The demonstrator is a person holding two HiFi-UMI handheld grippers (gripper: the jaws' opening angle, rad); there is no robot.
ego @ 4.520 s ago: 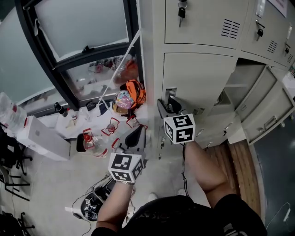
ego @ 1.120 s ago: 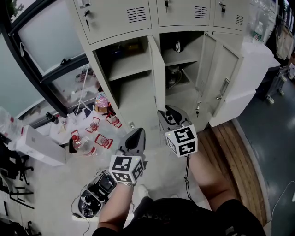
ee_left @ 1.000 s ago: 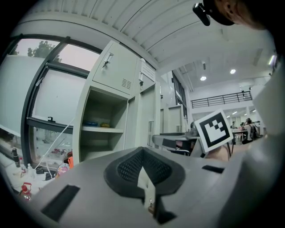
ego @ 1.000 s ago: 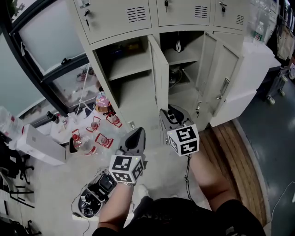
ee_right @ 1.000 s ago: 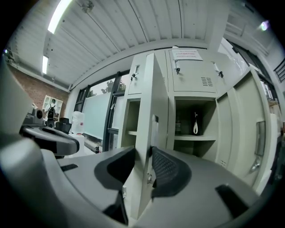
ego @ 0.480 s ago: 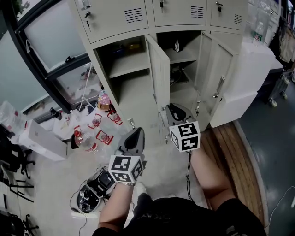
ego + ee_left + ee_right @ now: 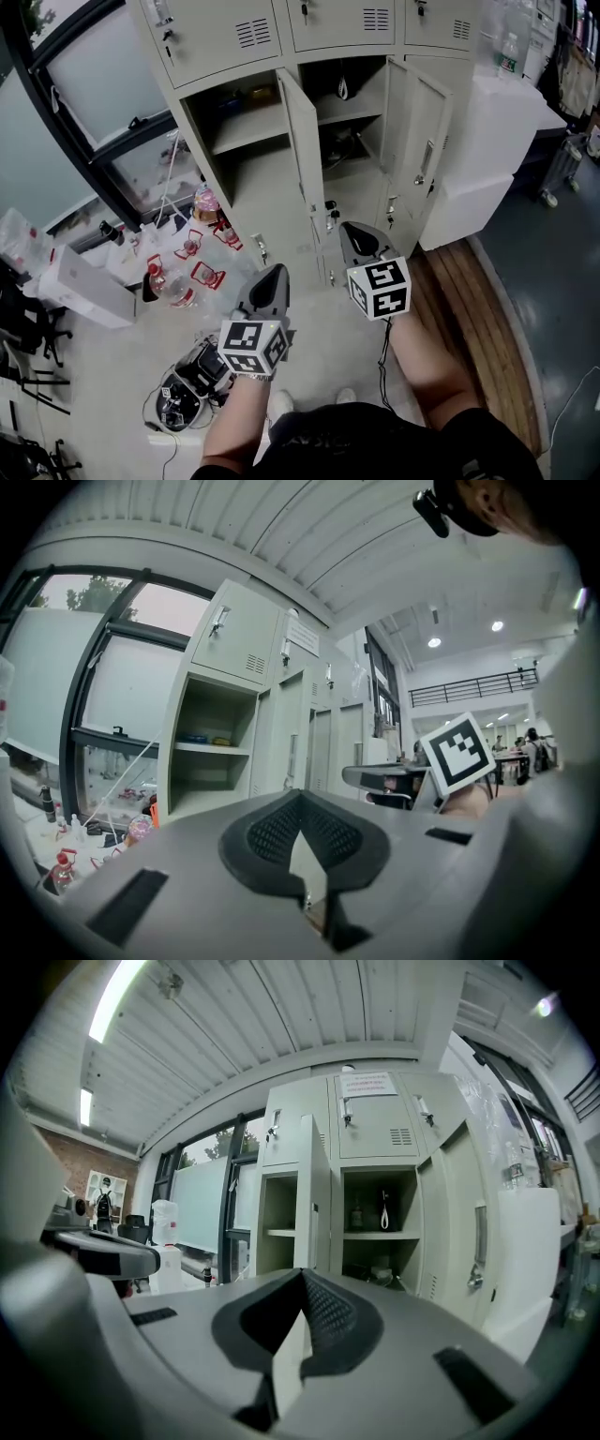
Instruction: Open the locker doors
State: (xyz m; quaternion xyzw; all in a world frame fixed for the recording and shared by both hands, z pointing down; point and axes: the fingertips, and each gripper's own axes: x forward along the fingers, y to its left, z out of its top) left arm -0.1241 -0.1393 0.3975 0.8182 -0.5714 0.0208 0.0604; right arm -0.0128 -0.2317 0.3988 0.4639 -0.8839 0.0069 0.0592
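The beige lockers (image 7: 216, 37) stand ahead with two lower doors swung open: the left door (image 7: 298, 150) and the right door (image 7: 419, 141). Behind them show a shelved compartment (image 7: 246, 131) and a middle compartment (image 7: 347, 103) with items inside. My left gripper (image 7: 272, 272) is shut and empty, low over the floor, apart from the lockers. My right gripper (image 7: 354, 230) points at the foot of the open left door without touching it; its jaws have just been closing, with nothing between them. The right gripper view shows both open doors (image 7: 314, 1204) beyond the shut right gripper (image 7: 302, 1274). The left gripper (image 7: 300, 794) faces the open compartment (image 7: 211, 752).
Bottles and red-handled items (image 7: 187, 272) lie on the floor left of the lockers, beside a white box (image 7: 80, 286). A device with cables (image 7: 187, 398) sits by my left forearm. A white cabinet (image 7: 487, 141) stands right of the lockers, above a wooden floor strip (image 7: 478, 309).
The left locker door, closed 4.5 s ago with the right gripper at it, now stands open. Over the last second both grippers have drawn back from the lockers.
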